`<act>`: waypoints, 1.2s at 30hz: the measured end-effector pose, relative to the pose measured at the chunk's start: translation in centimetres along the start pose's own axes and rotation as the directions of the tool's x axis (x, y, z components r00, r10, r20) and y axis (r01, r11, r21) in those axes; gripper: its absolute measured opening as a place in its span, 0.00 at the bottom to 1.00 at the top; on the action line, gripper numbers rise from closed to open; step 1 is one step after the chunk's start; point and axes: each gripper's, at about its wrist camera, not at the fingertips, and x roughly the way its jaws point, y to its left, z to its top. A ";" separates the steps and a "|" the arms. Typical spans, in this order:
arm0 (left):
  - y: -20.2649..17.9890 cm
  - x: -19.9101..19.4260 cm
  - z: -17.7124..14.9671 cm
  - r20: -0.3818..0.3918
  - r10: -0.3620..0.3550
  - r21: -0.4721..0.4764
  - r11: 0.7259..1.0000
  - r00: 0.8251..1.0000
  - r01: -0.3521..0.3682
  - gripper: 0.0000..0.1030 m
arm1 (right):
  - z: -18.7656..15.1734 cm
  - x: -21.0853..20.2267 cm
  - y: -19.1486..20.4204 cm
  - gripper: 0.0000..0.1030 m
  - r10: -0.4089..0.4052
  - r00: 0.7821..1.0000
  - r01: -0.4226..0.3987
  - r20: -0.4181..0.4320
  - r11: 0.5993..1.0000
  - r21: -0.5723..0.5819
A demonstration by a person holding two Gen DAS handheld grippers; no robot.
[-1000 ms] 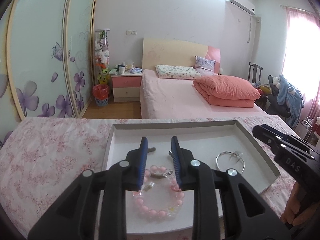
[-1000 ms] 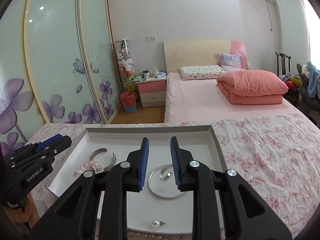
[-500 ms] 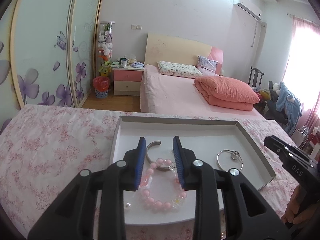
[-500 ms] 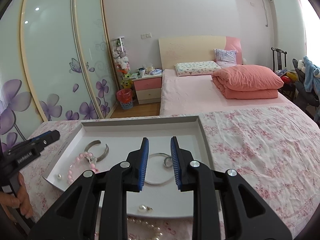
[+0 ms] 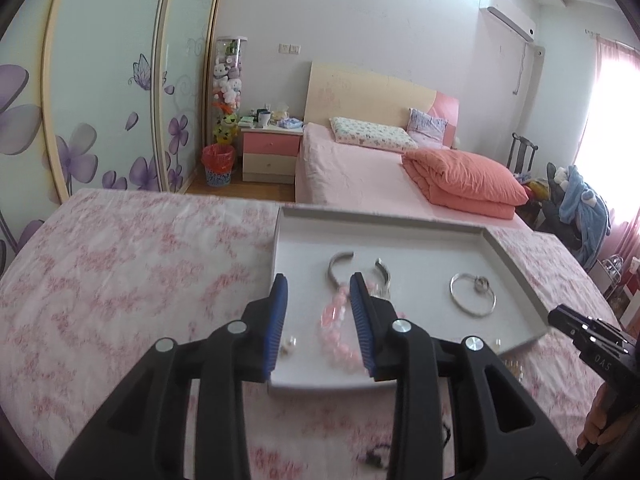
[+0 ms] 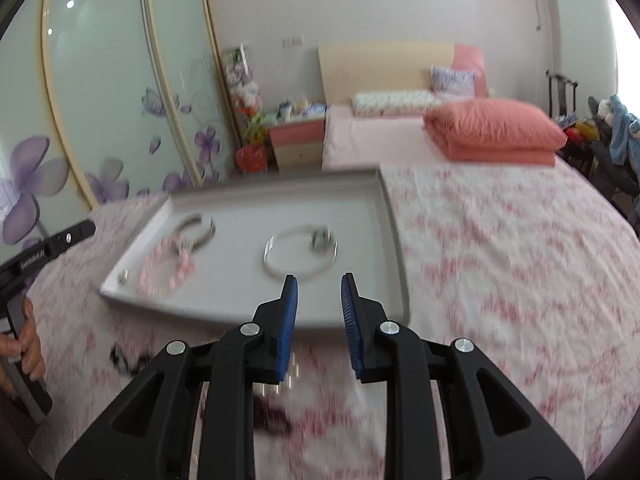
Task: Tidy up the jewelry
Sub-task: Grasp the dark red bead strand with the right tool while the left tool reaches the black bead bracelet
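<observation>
home bedroom: pink bed (image 5: pixel 360 176) with folded quilt (image 5: pixel 464 178), nightstand (image 5: pixel 272 152), floral sliding wardrobe doors (image 5: pixel 100 100), wall air conditioner (image 5: pixel 506 16).

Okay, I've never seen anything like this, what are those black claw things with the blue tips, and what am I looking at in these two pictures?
They are hand-held grasping tools; a person holds one in each hand, and each carries a camera looking along its fingers. One picture is from the left tool, the other from the right tool. Both are open and hold nothing. Ahead, on a floral cloth, lies a grey tray holding a pink bead bracelet, an open silver cuff, a thin silver bangle and a small pearl piece. A few blurred items lie on the cloth in front of the tray. Behind is a bedroom.
</observation>
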 end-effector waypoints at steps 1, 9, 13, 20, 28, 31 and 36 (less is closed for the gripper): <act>0.1 -0.1 -0.4 -0.006 -0.001 0.003 1.000 1.000 0.001 0.32 | -0.6 0.0 0.0 0.23 0.009 1.000 -0.009 -0.025 1.000 -0.001; 0.0 -0.6 -3.7 -0.063 0.004 0.034 0.999 0.998 -0.002 0.33 | -4.3 -0.8 1.4 0.23 0.100 0.982 -0.106 -0.157 0.994 -0.026; -0.1 -0.5 -4.6 -0.084 0.016 0.041 0.999 0.996 -0.012 0.35 | -4.9 -0.5 2.6 0.23 0.107 0.976 -0.119 -0.189 0.991 -0.054; -0.4 -0.4 -4.9 -0.098 0.029 0.060 0.998 0.995 -0.023 0.38 | -5.0 0.2 3.6 0.31 0.051 0.975 -0.074 -0.215 0.992 -0.101; -0.6 0.0 -5.2 -0.107 0.033 0.066 0.997 0.994 -0.026 0.39 | -5.2 0.0 3.9 0.13 0.000 0.978 -0.035 -0.208 0.985 -0.168; -0.5 0.0 -5.2 -0.108 0.032 0.067 0.997 0.994 -0.025 0.39 | -5.4 -0.3 3.7 0.09 0.003 0.976 -0.042 -0.220 0.984 -0.174; -0.3 -0.3 -5.1 -0.109 0.022 0.065 0.998 0.994 -0.015 0.40 | -5.5 -1.0 2.3 0.07 -0.057 0.974 0.016 -0.217 0.983 -0.185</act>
